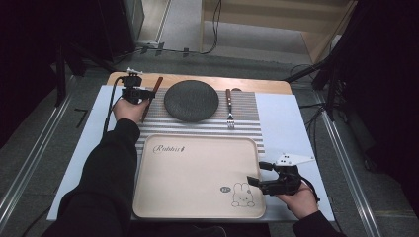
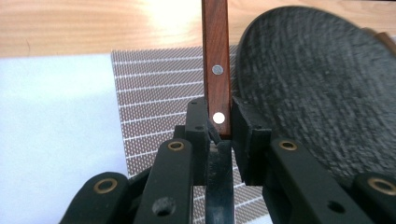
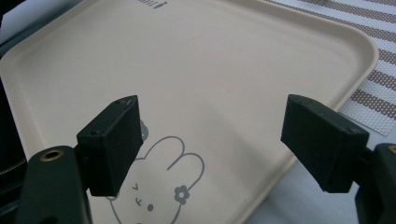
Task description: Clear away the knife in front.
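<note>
A knife with a reddish wooden handle (image 1: 157,85) lies at the left of a dark grey round plate (image 1: 191,100). My left gripper (image 1: 142,95) is shut on it; in the left gripper view the jaws (image 2: 219,126) clamp the riveted handle (image 2: 215,56) where it meets the blade, with the plate (image 2: 317,93) close on the right. My right gripper (image 1: 257,174) hangs open over the front right corner of a cream tray (image 1: 197,148). In the right gripper view its jaws (image 3: 215,135) stand wide apart above the tray's rabbit drawing (image 3: 159,186), with nothing between them.
A fork (image 1: 230,111) with a wooden handle lies right of the plate on a striped placemat (image 1: 247,106). A white sheet (image 1: 286,123) covers the table under mat and tray. Bare wooden tabletop (image 1: 257,85) shows behind. Cables run across the floor beyond.
</note>
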Demonstrator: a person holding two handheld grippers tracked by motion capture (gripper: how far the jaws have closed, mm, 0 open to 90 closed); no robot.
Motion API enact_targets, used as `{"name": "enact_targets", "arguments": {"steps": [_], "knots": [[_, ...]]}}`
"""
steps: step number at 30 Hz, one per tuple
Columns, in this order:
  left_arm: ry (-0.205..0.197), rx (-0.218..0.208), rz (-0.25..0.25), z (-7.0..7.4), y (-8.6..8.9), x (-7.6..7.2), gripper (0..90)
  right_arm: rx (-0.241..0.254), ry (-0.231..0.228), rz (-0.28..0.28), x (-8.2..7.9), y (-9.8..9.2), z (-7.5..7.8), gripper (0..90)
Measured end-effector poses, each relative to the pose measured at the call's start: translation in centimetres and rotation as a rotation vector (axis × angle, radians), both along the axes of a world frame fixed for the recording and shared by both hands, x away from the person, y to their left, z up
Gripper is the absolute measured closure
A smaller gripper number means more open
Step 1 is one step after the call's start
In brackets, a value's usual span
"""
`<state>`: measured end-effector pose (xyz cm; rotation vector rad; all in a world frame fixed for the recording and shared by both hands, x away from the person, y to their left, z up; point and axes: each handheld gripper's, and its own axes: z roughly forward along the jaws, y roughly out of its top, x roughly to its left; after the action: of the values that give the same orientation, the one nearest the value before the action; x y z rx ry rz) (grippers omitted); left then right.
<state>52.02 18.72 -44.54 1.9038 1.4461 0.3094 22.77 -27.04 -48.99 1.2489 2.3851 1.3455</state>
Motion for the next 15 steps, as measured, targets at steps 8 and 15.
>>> {"name": "enact_targets", "arguments": {"steps": [8, 15], "knots": [[0.003, -0.054, -0.108, 1.4, -0.3, -1.1, 77.6, 0.003, 0.004, -0.006, 0.0, 0.0, 0.0, 18.8], [0.001, -0.094, -0.209, 2.4, -1.6, -2.7, 77.6, 0.002, 0.004, -0.008, 0.1, 0.0, 0.0, 18.8]]}}
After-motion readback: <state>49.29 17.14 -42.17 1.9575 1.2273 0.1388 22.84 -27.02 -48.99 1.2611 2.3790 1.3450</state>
